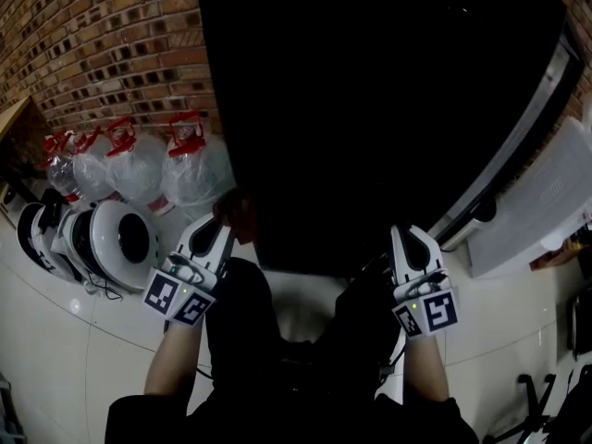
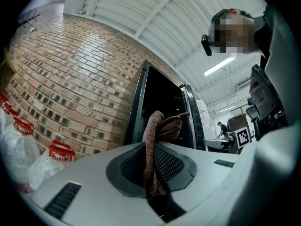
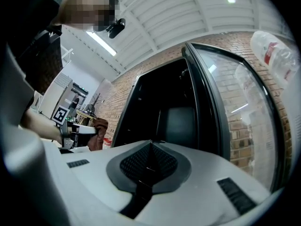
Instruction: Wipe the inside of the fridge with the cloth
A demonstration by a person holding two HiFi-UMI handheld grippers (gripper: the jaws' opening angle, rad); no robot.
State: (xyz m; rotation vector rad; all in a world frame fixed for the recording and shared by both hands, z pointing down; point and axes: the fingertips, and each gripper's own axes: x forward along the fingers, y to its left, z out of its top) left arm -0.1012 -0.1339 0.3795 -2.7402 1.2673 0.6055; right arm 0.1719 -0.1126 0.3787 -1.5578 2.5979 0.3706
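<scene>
Two claws: you hold one in each hand, low before the open fridge (image 1: 370, 109).
Left claw (image 2: 151, 171): pressed together on the brown cloth (image 2: 162, 126), which sticks up past its tips in a folded bunch.
Right claw (image 3: 149, 166): pressed together with nothing between its pads.
Cloth's place: in your left claw, outside the fridge, near its left edge.
Fridge: dark inside, its glass door (image 3: 235, 117) swung out to your right.
Beside it: brick wall (image 1: 111, 35) and clear containers (image 1: 194, 169) with red tops on the floor (image 1: 55, 340).

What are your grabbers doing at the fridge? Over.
Left gripper shut on cloth. Right gripper shut, empty. Fridge door open, cloth not inside. No obstacle seen.
</scene>
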